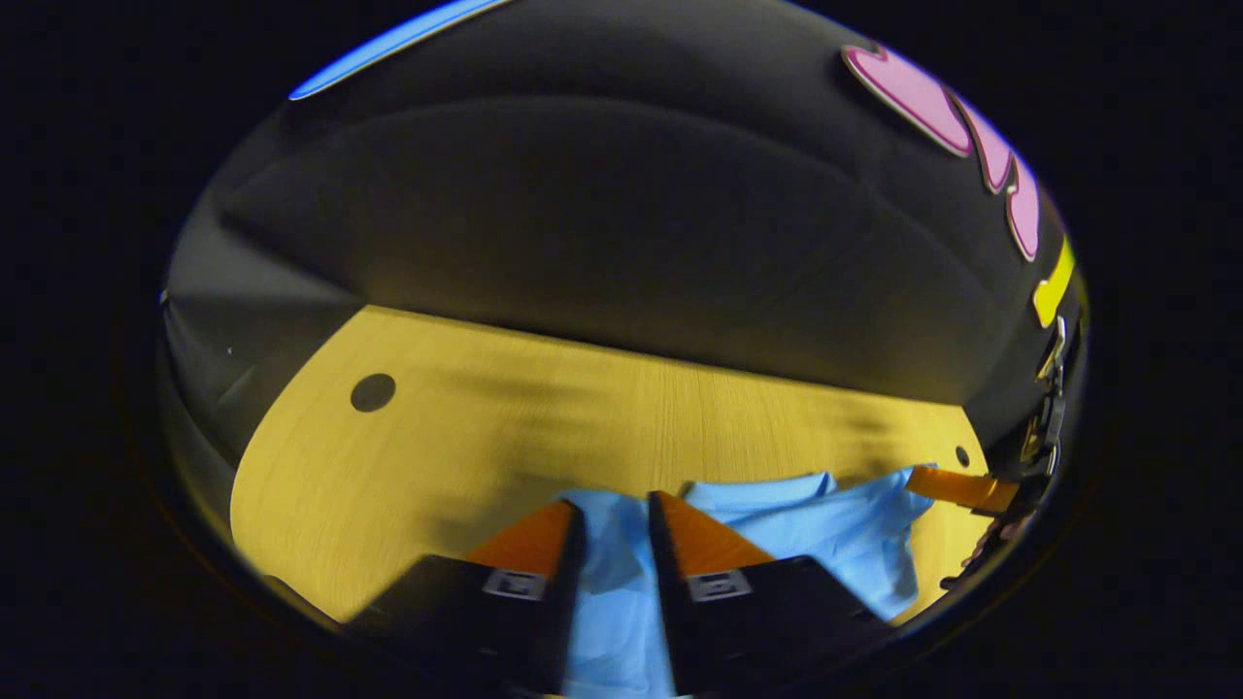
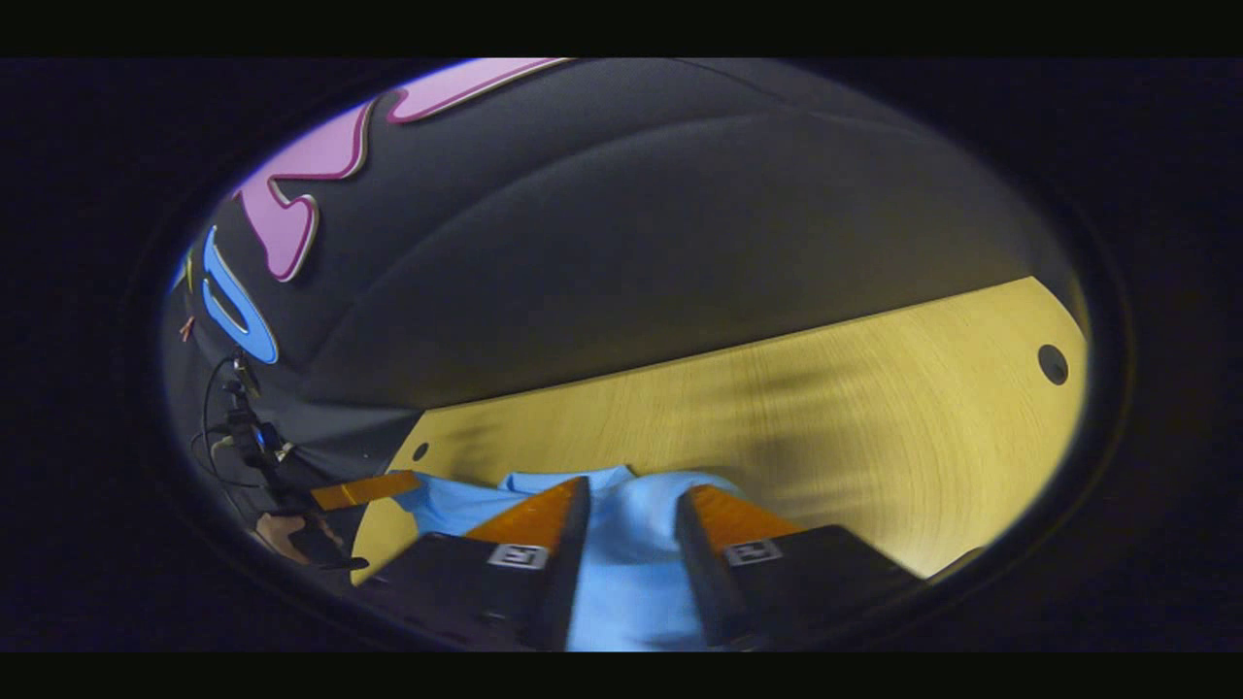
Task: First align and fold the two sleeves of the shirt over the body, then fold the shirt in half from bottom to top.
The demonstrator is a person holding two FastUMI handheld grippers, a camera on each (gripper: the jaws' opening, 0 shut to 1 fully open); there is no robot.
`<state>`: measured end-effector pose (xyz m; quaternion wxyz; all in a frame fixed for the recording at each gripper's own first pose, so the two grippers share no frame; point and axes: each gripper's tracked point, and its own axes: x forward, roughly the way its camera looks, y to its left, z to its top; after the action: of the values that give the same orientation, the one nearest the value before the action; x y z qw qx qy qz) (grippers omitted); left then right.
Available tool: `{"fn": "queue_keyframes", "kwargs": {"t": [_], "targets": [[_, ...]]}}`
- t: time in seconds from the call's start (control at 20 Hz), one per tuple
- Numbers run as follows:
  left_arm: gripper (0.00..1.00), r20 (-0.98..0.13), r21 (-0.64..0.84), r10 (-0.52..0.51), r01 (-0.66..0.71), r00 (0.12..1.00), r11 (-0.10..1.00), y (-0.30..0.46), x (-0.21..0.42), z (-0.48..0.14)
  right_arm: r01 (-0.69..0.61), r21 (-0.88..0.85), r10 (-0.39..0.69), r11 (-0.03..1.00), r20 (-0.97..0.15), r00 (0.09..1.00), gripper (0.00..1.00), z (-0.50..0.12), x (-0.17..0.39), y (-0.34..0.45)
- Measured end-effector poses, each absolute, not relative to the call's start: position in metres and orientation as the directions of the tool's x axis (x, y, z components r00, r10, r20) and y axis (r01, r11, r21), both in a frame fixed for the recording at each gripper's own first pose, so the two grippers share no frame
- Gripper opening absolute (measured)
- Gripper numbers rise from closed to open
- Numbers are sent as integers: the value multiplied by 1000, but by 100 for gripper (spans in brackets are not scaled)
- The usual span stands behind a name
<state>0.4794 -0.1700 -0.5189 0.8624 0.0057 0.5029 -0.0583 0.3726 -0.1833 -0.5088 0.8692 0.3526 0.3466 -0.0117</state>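
Both your left gripper point(image 1: 616, 516) and right gripper point(image 2: 633, 505) sit narrowly parted with blue shirt point(image 1: 825, 529) cloth bunched between the fingers. Can't tell if they're actually pinching it. Looks like a two-edge hold so the fold goes over evenly.

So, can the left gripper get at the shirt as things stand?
Probably yes: the left gripper already has the shirt lying between its fingers on the table, with nothing over the cloth. Whether the fingers press on it, I cannot tell.

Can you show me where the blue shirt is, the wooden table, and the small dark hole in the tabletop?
shirt point(image 1: 835, 534): left gripper view, on the spread cloth right of the fingers.
table point(image 2: 874, 408): right gripper view, on bare wood beyond the shirt.
hole point(image 1: 373, 392): left gripper view, on its dark middle, near the table's far left.
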Motion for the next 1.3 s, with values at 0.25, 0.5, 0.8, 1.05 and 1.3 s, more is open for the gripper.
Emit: {"fn": "queue_keyframes", "kwargs": {"t": [0.25, 0.5, 0.8, 1.05, 1.3], "targets": [[85, -835, -8, -87, 147, 543, 989, -170, 480, -493, 184, 518, 221, 835, -623, 751, 98, -492, 352, -185], [98, -780, 64, -87, 217, 620, 974, -166, 459, -420, 118, 450, 203, 885, -603, 771, 98, -430, 315, -194], [98, -649, 37, -198, 291, 734, 956, -200, 373, -293, 71, 308, 103, 949, -512, 852, 98, -326, 256, -186], [98, -518, 29, -249, 308, 818, 951, -211, 280, -191, 73, 227, 26, 971, -407, 913, 98, -230, 178, -149], [97, -351, 97, -265, 317, 898, 944, -214, 177, -97, 66, 170, -13, 983, -295, 955, 98, -148, 84, -109]]}}
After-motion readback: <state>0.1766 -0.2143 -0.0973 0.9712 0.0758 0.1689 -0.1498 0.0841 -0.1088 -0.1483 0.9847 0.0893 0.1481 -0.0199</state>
